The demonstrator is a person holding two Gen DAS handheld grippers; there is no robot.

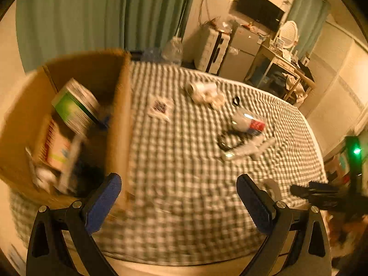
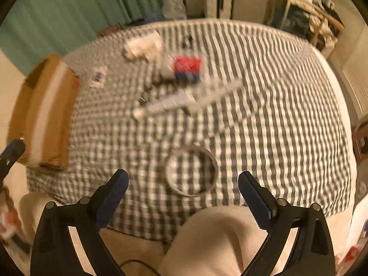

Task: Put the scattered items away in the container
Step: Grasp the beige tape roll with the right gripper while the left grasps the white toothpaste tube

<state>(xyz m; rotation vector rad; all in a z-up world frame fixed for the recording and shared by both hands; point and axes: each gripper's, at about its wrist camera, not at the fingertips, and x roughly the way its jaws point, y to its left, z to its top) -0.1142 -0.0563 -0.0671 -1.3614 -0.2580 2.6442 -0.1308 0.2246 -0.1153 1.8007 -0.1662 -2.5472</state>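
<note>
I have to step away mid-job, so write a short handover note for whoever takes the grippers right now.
Left gripper: open, nothing between its fingers, beside the cardboard box.
Right gripper: open and empty, over the tape ring near the bed's front edge.
Done: a green-labelled can and some packets already lie in the box.
Left on the checked bedcover: tape ring, red-and-blue packet, long pale tube, white crumpled wad, small barcode packet, small dark bits.
Likely next: the tape ring.

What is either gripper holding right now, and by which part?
Nothing. The left gripper and right gripper both stand open and empty; the tape ring lies on the bed, untouched.
</note>
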